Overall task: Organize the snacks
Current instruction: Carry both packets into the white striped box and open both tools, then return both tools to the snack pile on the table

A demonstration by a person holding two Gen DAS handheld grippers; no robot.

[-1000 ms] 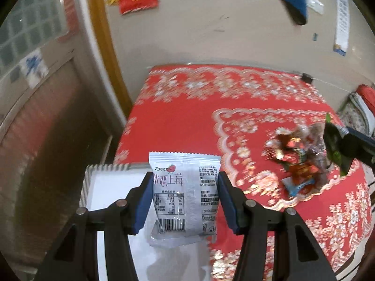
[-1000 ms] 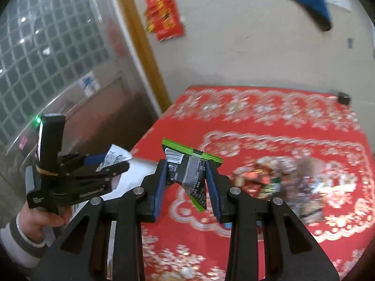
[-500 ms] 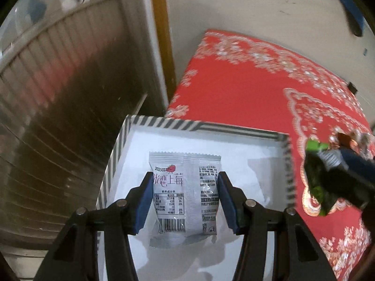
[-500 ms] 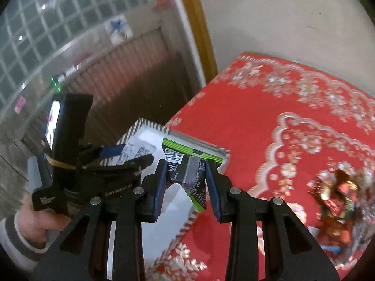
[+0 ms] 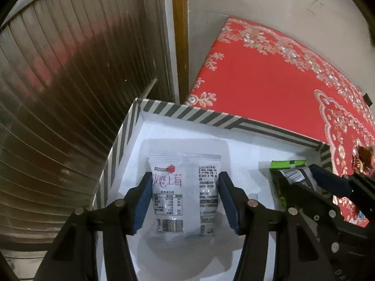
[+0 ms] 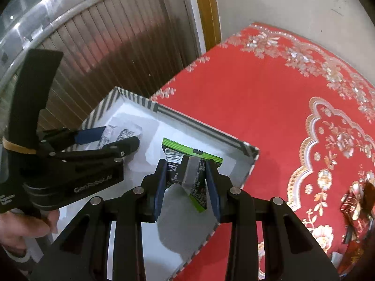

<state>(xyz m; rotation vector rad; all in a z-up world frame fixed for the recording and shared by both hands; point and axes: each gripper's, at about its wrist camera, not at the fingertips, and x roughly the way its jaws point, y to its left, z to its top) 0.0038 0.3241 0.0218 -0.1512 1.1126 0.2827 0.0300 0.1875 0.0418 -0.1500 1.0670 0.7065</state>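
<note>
A white box with a striped rim (image 5: 187, 114) stands at the left corner of the red table. My left gripper (image 5: 185, 201) hangs over its white floor with a white strawberry snack packet (image 5: 185, 194) between its blue pads. The jaws are opening while the pads still touch the packet's edges. My right gripper (image 6: 187, 182) is shut on a crumpled green and black snack packet (image 6: 187, 171), held over the right half of the box (image 6: 201, 128). The left gripper (image 6: 110, 138) shows beside it, and the right gripper (image 5: 302, 180) with its green packet (image 5: 290, 175) shows in the left wrist view.
A red patterned tablecloth (image 6: 257, 98) covers the table. Several wrapped candies (image 6: 356, 201) lie in a pile at the right. A ribbed metal shutter (image 5: 70, 70) and a wooden frame (image 5: 179, 35) stand just left of the box. A person's hand (image 6: 21, 224) holds the left gripper.
Both grippers have moved left and down with their packets, from above the tablecloth to over the inside of the box. The candy pile has slid to the right edge of view.
</note>
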